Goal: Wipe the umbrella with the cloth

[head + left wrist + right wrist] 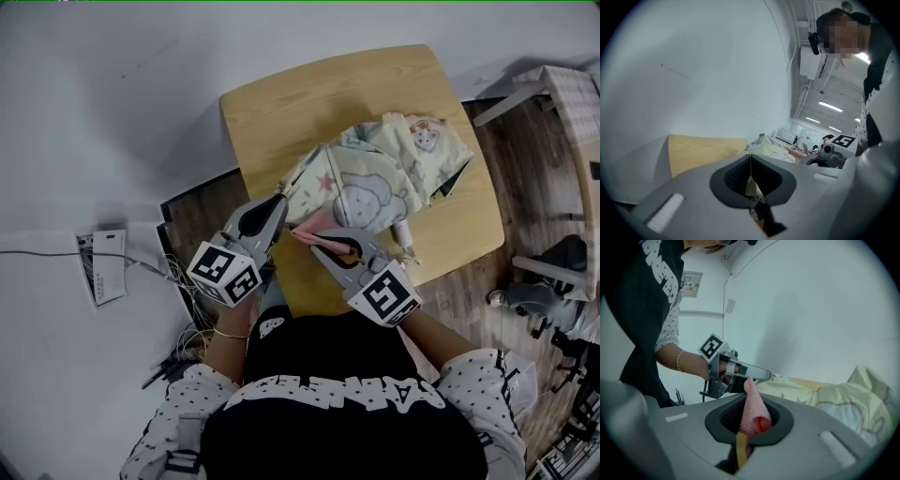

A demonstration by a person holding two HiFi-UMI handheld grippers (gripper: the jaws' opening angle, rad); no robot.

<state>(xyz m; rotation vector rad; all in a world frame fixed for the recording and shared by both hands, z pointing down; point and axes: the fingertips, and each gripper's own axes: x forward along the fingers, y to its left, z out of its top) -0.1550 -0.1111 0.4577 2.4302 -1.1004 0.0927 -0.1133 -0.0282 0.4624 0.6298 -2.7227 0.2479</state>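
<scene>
Surface (281, 103): far-left corner and far edge bare, open room there. Umbrella (375, 178), pale printed fabric, crumpled from middle out to right edge. Left gripper (278, 200) at umbrella's left hem, jaws together, pinching pale fabric. Right gripper (321, 240) just beside it, near surface's near edge, clamped on pink cloth (302, 233). Printed sheet (101, 267) on floor off left edge, print too small to read. White shirt lettering partly hidden, unreadable.
</scene>
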